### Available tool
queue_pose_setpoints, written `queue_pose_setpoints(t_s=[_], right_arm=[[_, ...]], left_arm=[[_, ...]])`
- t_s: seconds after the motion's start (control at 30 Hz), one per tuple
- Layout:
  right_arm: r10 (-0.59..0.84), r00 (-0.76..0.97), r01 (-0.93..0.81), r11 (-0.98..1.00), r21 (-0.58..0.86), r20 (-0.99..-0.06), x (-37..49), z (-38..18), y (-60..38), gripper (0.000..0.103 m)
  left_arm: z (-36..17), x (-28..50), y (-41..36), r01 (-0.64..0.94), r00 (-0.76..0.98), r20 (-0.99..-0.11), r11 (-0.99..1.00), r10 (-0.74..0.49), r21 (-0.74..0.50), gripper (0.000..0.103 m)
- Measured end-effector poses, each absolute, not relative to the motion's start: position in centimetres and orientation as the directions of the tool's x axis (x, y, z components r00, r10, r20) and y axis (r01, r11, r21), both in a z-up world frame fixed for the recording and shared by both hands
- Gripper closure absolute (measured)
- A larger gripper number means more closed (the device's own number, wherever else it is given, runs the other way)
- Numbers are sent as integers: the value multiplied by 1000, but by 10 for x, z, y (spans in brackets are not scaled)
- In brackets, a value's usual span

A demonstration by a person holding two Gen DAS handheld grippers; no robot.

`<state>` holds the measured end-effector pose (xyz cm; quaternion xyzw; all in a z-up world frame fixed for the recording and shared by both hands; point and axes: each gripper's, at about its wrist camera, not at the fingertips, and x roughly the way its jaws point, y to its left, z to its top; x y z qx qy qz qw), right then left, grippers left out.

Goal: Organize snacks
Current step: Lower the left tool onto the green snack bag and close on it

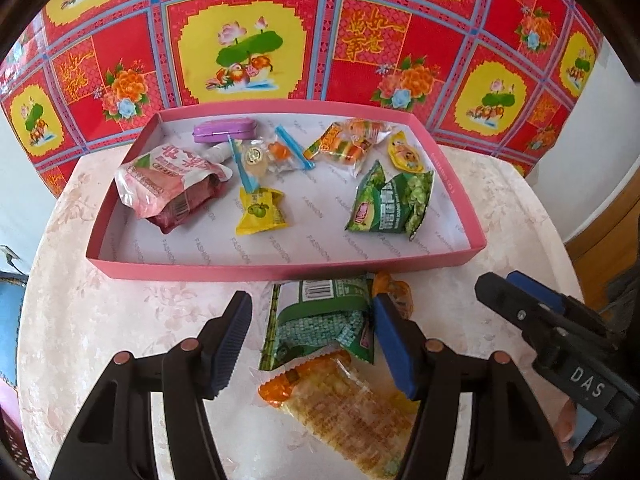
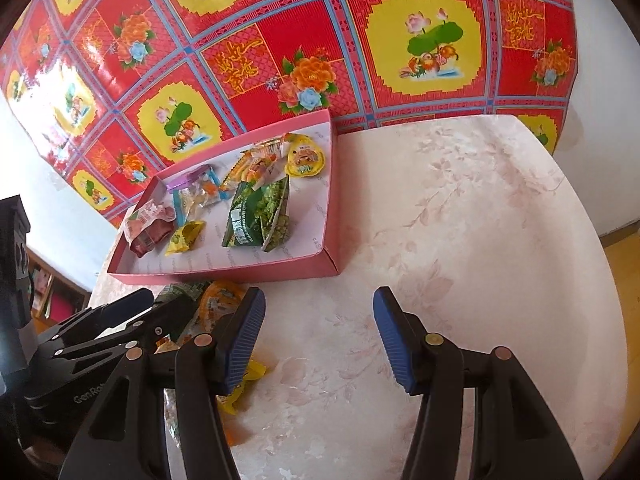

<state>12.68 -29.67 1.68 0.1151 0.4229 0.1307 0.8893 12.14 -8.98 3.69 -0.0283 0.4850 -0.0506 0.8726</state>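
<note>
A pink tray [image 1: 280, 270] on the table holds several snacks: a pink pouch [image 1: 168, 184], a yellow sachet [image 1: 262, 210], a green pea bag [image 1: 394, 202], a purple case [image 1: 224, 130]. In front of the tray lie a green packet [image 1: 320, 320], an orange-yellow cracker pack [image 1: 344, 404] and an orange jelly cup [image 1: 394, 288]. My left gripper [image 1: 312, 340] is open, its fingers either side of the green packet. My right gripper [image 2: 320, 340] is open and empty over bare table to the right of these snacks. The tray also shows in the right wrist view [image 2: 248, 272].
A red and yellow patterned cloth [image 1: 320, 40] hangs behind the round table [image 2: 480, 240]. The right gripper's body [image 1: 560, 340] shows at the right of the left wrist view. The table edge curves away on the right, with wooden floor [image 2: 628, 280] beyond.
</note>
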Motion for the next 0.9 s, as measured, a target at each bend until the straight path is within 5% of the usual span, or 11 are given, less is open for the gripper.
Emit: queue_pose_setpoints(t_s=[0.43, 0.67, 0.9], right_arm=[[335, 589, -128, 937, 324, -736, 131, 10, -295, 45], [329, 584, -129, 940, 315, -742, 131, 11, -293, 45], [325, 582, -141, 943, 301, -746, 129, 12, -287, 45]], left_arm=[[28, 128, -88, 56, 529, -838, 991, -136, -125, 38], [29, 126, -85, 78, 531, -825, 981, -191, -176, 52], [34, 123, -79, 74, 544, -820, 983, -179, -166, 54]])
